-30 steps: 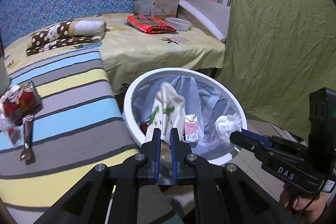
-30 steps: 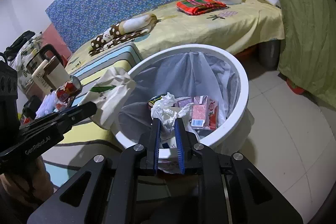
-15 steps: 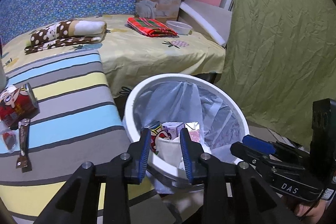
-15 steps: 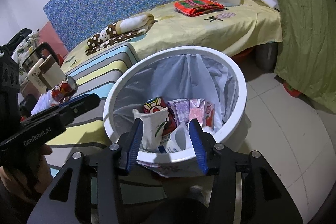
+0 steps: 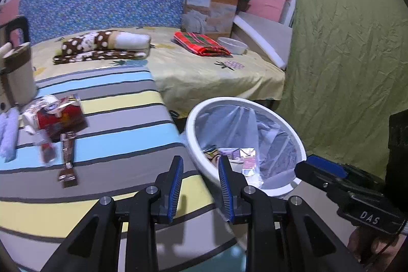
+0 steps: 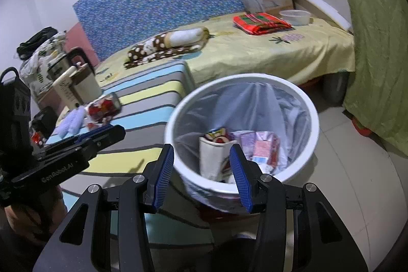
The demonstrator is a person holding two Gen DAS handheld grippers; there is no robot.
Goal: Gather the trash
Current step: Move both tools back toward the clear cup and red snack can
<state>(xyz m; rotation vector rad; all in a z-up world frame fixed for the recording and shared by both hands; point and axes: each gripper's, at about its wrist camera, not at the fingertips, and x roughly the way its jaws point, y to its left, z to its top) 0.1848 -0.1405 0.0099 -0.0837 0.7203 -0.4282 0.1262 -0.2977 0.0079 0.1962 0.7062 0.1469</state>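
— What's in the bin [image 6: 301, 103] right now?

— It's a white round bin with a clear plastic liner [image 6: 244, 106] draped inside. At the bottom I see a white paper cup [image 6: 211, 159] standing roughly upright, a colourful printed can or wrapper [image 6: 216, 133] just behind its rim, and two small drink cartons: a purple one [image 6: 246, 138] and a pink-red one [image 6: 264, 148], side by side and touching. Something white lies lower down, but I can't tell what it is.

— And your tongs?

— My right tongs [image 6: 201, 167] are spread wide and hold nothing; they hang over the near rim of the bin. My left tongs [image 5: 199, 182] are spread too, also bare, over the edge where the striped bench [image 5: 114, 124] meets the bin.

— Any trash outside the bin?

— Yes, on the bench, well apart from the bin: a red can [image 5: 60, 116] on its side, a brown wrapper [image 5: 67, 157] lying flat below it, a small red wrapper [image 5: 47, 153] just beside that, and some crumpled white bits near the can. A beige jug with a dark handle [image 5: 17, 75] stands upright behind them.

— Other containers?

— On the bed [image 5: 204, 73], a white bowl [image 5: 233, 45] sits beside a folded red plaid cloth [image 5: 200, 42]; I can't see inside it. A cardboard box [image 5: 209, 9] stands behind.
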